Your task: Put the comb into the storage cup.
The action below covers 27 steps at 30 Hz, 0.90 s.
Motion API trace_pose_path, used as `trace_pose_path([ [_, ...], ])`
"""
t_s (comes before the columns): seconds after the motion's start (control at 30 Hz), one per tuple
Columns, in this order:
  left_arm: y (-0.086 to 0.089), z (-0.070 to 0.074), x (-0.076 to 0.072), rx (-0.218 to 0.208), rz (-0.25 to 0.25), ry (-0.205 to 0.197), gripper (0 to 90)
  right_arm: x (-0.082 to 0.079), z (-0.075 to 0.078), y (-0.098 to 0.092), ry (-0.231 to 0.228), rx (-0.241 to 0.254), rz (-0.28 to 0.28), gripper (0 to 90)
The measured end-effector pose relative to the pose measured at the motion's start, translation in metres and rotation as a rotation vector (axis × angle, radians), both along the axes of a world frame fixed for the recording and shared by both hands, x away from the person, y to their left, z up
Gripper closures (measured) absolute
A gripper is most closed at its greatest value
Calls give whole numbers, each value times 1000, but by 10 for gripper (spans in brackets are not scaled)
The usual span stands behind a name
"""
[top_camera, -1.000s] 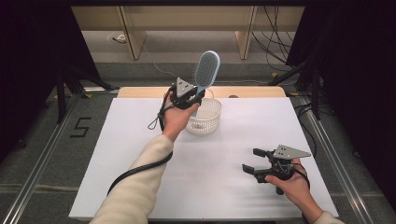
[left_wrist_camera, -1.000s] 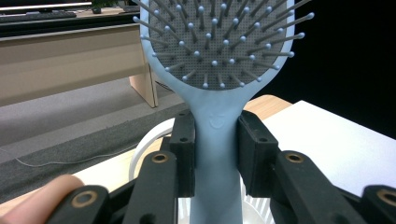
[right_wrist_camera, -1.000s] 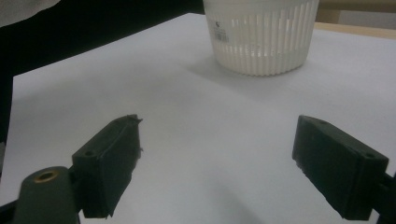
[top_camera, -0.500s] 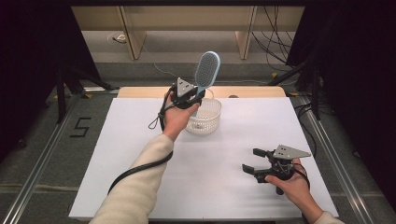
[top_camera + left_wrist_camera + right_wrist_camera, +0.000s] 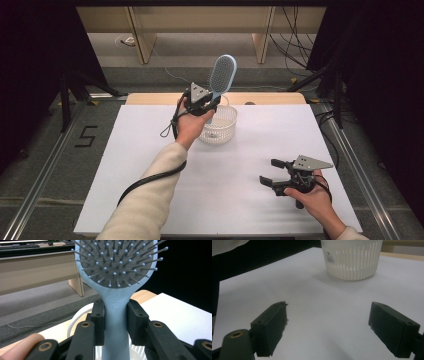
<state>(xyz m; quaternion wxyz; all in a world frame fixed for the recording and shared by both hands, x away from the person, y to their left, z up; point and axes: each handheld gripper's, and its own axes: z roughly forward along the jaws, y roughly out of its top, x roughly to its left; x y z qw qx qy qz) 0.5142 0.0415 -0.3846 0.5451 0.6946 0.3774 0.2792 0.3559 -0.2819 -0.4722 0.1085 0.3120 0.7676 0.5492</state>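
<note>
Above basket (image 5: 218,125) | hairbrush (image 5: 221,75) handle clamped upright in left claw (image 5: 206,104)

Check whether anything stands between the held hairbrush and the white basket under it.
Nothing visible does. The left gripper clamps the blue hairbrush by its handle, upright, directly over the white basket. The right gripper rests open on the table, well aside.

A white sheet (image 5: 150,165) covered the wooden table (image 5: 270,98), which stood on grey carpet (image 5: 45,165) marked with a black "5" (image 5: 86,136). Beyond its far edge stood a pale wooden bench (image 5: 200,20), cables (image 5: 295,45) trailing beside it, with dark curtains (image 5: 30,75) on both sides.
</note>
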Motion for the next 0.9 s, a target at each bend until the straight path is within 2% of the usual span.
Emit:
trace_pose_path([
  [0.5, -2, -2, 2, -8, 2, -2, 695, 0, 0, 0, -4, -1, 0, 162],
  [0.9, -2, -6, 4, 2, 10, 5, 695, 0, 0, 0, -2, 0, 0, 162],
])
